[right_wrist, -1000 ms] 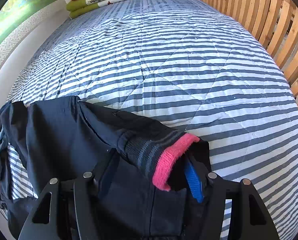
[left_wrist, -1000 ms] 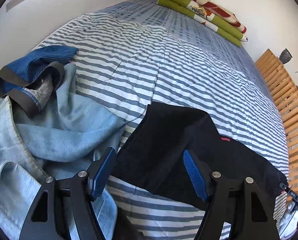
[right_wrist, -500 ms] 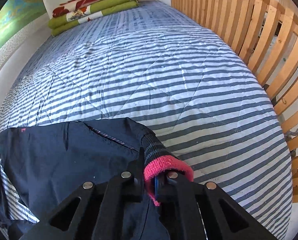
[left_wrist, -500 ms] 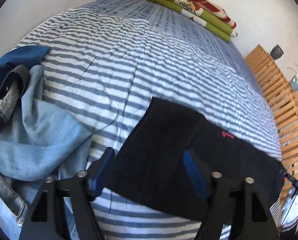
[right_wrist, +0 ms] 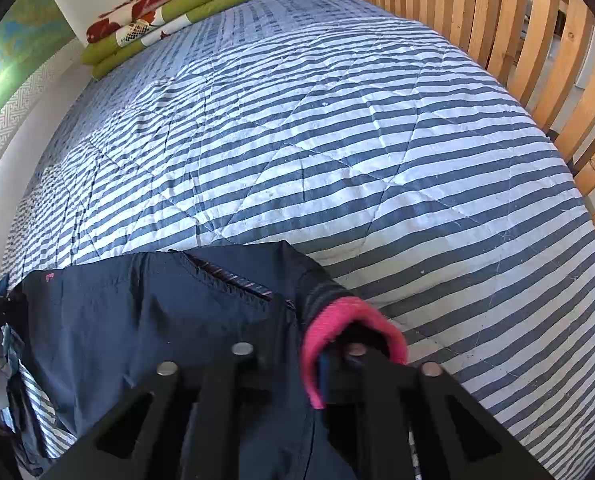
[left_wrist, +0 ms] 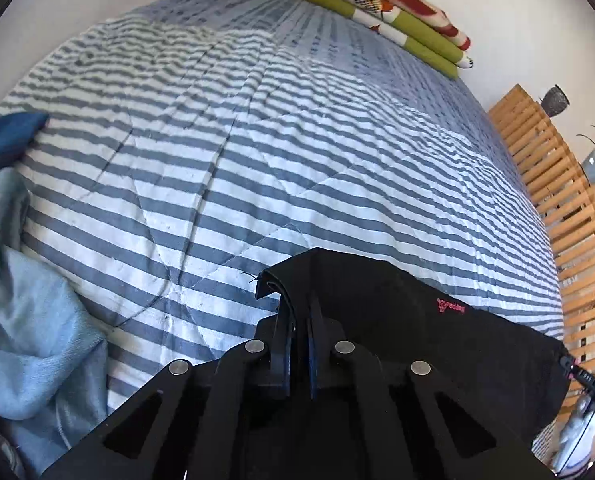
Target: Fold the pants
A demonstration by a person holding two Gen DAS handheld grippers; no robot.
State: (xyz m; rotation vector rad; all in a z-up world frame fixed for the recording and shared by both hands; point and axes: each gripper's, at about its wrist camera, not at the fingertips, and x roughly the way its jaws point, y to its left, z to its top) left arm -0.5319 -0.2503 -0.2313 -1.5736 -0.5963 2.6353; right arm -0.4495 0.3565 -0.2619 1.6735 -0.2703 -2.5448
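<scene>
Pants point(left_wrist: 397, 320) dark navy, spread along near edge of striped bed point(left_wrist: 257, 160), left gripper point(left_wrist: 297, 344) just clamped on one corner, right gripper point(right_wrist: 329, 364) pinched on pink-trimmed waistband point(right_wrist: 337, 320), jeans point(left_wrist: 29, 320) beside.

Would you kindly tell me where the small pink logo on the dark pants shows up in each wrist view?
Left wrist: the pink logo sits right of centre, low, on the dark pants.
Right wrist: it lies at the far left, on the pants' upper edge.
Shared landmark: folded green blankets at the bed's far end.

matt dark cloth pants point(left_wrist: 397, 312); quilted cotton bedspread point(left_wrist: 257, 152).
</scene>
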